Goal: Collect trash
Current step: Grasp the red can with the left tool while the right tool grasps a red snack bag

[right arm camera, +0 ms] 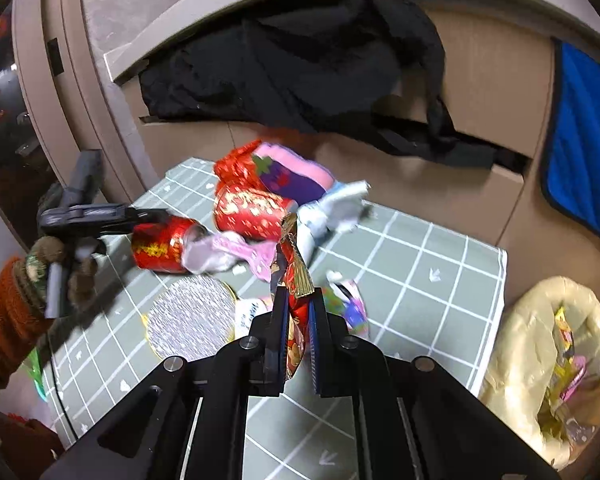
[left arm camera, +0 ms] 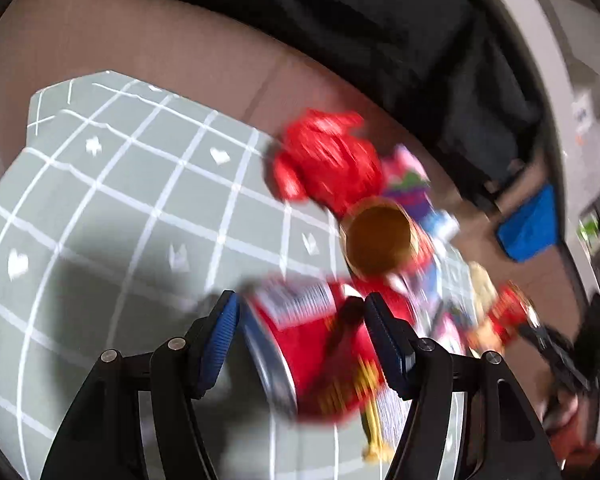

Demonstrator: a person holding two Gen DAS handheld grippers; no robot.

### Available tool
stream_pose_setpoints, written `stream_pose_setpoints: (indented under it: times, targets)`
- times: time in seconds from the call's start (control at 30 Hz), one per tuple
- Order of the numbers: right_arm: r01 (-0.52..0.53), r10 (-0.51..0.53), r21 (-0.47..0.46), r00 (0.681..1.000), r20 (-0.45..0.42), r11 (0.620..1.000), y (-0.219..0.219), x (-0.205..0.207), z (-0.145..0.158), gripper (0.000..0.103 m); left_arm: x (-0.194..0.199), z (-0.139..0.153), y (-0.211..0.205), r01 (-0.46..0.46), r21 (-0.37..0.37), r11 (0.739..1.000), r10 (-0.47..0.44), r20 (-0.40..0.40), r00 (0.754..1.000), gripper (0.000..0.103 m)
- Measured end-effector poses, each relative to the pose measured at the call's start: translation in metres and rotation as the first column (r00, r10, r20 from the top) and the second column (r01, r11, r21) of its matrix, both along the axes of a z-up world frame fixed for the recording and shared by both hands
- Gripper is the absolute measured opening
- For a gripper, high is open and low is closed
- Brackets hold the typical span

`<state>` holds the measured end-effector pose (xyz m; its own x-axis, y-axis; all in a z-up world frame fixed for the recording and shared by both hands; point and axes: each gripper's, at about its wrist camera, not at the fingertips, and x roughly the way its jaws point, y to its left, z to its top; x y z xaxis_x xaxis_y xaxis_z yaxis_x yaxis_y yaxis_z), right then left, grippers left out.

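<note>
left gripper (left arm camera: 302,312) jaws clamped on red can (left arm camera: 312,352), held over grid-pattern mat (left arm camera: 120,200) on counter, view pretty blurry

right gripper (right arm camera: 298,312) jaws narrow, pinching red-gold wrapper (right arm camera: 294,276) upright between pads

rest of trash heaped mid-mat: second red can (right arm camera: 250,212), pink-purple packet (right arm camera: 288,176), crumpled white wrapper (right arm camera: 336,204), round foil lid (right arm camera: 190,322) lying flat near jaws

lined bin (right arm camera: 512,320) just off mat's right edge, wrappers inside

blue cloth (right arm camera: 584,136) hangs far right

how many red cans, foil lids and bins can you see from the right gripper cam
red cans: 2
foil lids: 1
bins: 1
total: 4
</note>
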<state>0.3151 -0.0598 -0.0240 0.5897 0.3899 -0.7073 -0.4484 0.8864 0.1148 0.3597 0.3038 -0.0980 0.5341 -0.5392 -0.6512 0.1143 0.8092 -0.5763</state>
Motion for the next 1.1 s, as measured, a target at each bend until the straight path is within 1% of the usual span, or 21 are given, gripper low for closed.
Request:
stream_pose_setpoints:
  times: [0.13,0.17,0.27,0.3,0.37,0.4,0.47,0.53,0.63,0.7,0.73,0.77,0.8,0.9,0.97,1.03,1.1]
  targets:
    - [0.004,-0.004,0.017,0.999,-0.035,1.0,-0.001,0.002,-0.012,0.008,-0.035,0.003,-0.02,0.084,0.05,0.995,-0.086,0.03,0.996,0.065]
    - [0.002,-0.001,0.021,0.999,-0.04,1.0,0.001,0.003,-0.015,0.008,-0.041,0.002,-0.025,0.098,0.052,0.994,-0.1,0.024,0.995,0.065]
    - [-0.007,0.008,0.029,0.999,-0.049,1.0,0.007,0.002,-0.021,0.008,-0.05,0.0,-0.036,0.153,0.023,0.988,-0.153,0.002,0.988,0.065]
    - [-0.012,0.014,0.03,0.999,-0.051,0.999,0.008,0.001,-0.021,0.008,-0.054,0.004,-0.039,0.168,0.029,0.985,-0.169,0.016,0.986,0.065]
    - [-0.019,0.02,0.023,0.999,-0.046,1.0,0.009,-0.002,-0.022,0.008,-0.059,0.017,-0.039,0.147,0.059,0.987,-0.151,0.075,0.986,0.065]
    - [-0.022,0.023,0.02,0.999,-0.043,1.0,0.009,-0.003,-0.022,0.008,-0.06,0.024,-0.034,0.114,0.071,0.991,-0.122,0.112,0.986,0.066]
    - [-0.021,0.023,0.029,0.999,-0.048,0.999,0.005,-0.005,-0.024,0.008,-0.052,0.032,-0.028,0.053,0.076,0.996,-0.064,0.146,0.987,0.067]
    - [-0.012,0.016,0.055,0.998,-0.067,0.998,0.002,-0.004,-0.028,0.009,-0.034,0.03,-0.028,0.041,0.067,0.997,-0.049,0.13,0.99,0.069]
    - [-0.002,0.009,0.078,0.996,-0.085,0.997,0.002,-0.005,-0.033,0.009,-0.008,0.02,-0.043,0.094,0.104,0.99,-0.103,0.089,0.991,0.069]
    - [-0.009,0.016,0.085,0.997,-0.078,0.996,0.003,-0.01,-0.033,0.009,0.005,0.01,-0.049,0.127,0.133,0.983,-0.135,0.056,0.989,0.07]
    - [-0.013,0.019,0.083,0.997,-0.073,0.996,0.003,-0.012,-0.032,0.009,0.01,0.005,-0.052,0.151,0.119,0.981,-0.157,0.04,0.987,0.073]
    - [-0.018,0.023,0.078,0.998,-0.063,0.997,0.003,-0.014,-0.031,0.009,0.014,0.0,-0.054,0.172,0.097,0.98,-0.175,0.016,0.984,0.074]
    - [-0.02,0.024,0.072,0.998,-0.057,0.997,0.002,-0.016,-0.03,0.009,0.015,-0.003,-0.055,0.188,0.072,0.98,-0.188,-0.004,0.982,0.074]
    - [-0.011,0.014,0.07,0.999,-0.048,0.997,-0.006,-0.017,-0.028,0.009,0.01,-0.011,-0.061,0.226,0.042,0.973,-0.224,-0.048,0.973,0.074]
    - [0.004,0.002,0.097,0.998,-0.06,0.995,-0.014,-0.014,-0.029,0.009,0.005,-0.013,-0.062,0.22,0.037,0.975,-0.218,-0.055,0.974,0.074]
    - [0.013,-0.005,0.116,0.998,-0.07,0.993,-0.018,-0.012,-0.032,0.009,0.001,-0.013,-0.06,0.186,0.028,0.982,-0.184,-0.059,0.981,0.072]
    - [0.019,-0.01,0.122,0.997,-0.077,0.992,-0.019,-0.01,-0.035,0.009,0.004,-0.016,-0.054,0.129,-0.024,0.991,-0.13,-0.097,0.987,0.069]
